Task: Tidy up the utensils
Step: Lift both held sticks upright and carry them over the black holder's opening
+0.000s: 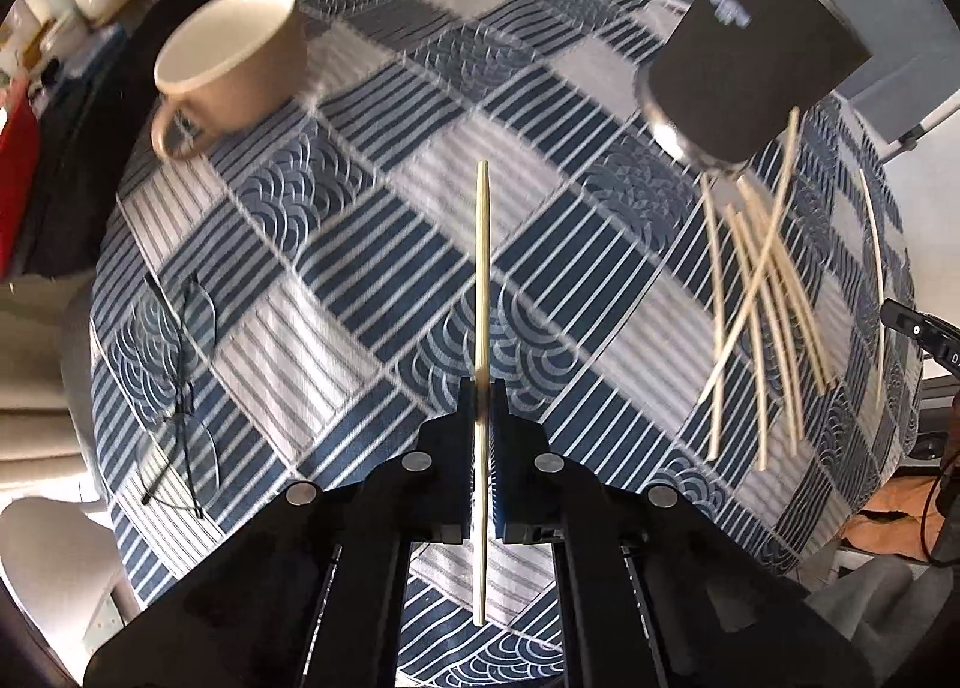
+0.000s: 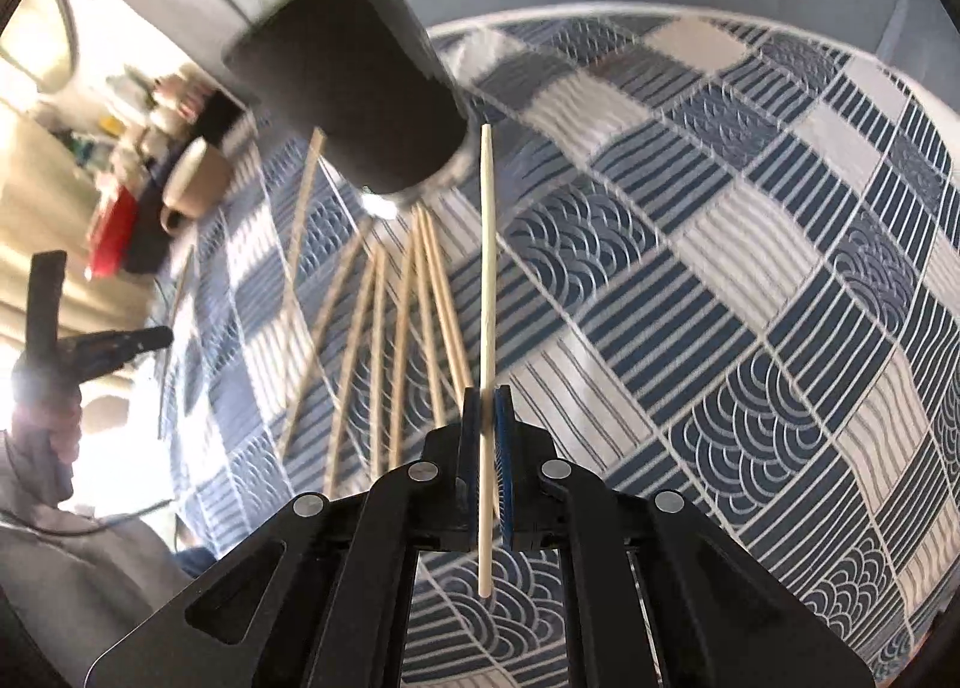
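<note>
My left gripper (image 1: 482, 388) is shut on a pale wooden chopstick (image 1: 481, 268) that sticks out forward above the table. My right gripper (image 2: 487, 394) is shut on another chopstick (image 2: 487, 268), its tip close to the black tumbler (image 2: 354, 88). The same tumbler shows in the left wrist view (image 1: 750, 64) at the upper right. Several loose chopsticks (image 1: 762, 316) lie fanned out on the cloth below the tumbler; in the right wrist view they (image 2: 384, 340) lie left of my gripper.
A beige mug (image 1: 234, 58) stands at the table's far left. Folded glasses (image 1: 180, 376) lie near the left edge. The table wears a blue-and-white patterned cloth (image 1: 420, 160). A black device (image 2: 90, 346) and shelves with clutter sit off the table's left.
</note>
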The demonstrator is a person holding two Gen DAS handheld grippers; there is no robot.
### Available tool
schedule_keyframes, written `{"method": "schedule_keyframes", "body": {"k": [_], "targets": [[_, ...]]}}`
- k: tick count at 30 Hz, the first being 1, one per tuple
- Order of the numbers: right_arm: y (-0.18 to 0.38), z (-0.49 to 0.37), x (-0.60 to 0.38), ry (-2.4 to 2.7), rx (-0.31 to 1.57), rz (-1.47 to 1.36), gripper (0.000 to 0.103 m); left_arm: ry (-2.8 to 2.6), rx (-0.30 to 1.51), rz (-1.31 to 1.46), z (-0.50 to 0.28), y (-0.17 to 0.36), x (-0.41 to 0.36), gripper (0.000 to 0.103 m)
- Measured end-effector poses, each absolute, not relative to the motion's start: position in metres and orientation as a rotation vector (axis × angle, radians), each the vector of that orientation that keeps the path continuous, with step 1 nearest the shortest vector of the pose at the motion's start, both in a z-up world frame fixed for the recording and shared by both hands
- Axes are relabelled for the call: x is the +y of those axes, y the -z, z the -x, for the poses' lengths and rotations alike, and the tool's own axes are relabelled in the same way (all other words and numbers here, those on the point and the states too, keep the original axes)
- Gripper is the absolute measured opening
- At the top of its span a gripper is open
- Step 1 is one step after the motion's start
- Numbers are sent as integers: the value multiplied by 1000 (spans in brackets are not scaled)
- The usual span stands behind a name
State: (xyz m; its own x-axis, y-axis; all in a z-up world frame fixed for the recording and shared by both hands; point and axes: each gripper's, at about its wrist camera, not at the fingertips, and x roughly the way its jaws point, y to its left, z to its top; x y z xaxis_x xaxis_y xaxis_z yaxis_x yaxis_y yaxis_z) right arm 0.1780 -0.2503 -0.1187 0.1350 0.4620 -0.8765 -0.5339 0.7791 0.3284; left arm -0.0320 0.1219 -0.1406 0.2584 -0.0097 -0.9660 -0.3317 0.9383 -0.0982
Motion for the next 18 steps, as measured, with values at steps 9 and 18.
{"method": "schedule_keyframes", "body": {"k": [9,18], "targets": [[71,-187,-220,-798,1101,40,5,-181,1159,230,-45,62,95,5],[20,-218,-185,-873,960,35,5,-161,996,221,-110,-4,82,5]]}}
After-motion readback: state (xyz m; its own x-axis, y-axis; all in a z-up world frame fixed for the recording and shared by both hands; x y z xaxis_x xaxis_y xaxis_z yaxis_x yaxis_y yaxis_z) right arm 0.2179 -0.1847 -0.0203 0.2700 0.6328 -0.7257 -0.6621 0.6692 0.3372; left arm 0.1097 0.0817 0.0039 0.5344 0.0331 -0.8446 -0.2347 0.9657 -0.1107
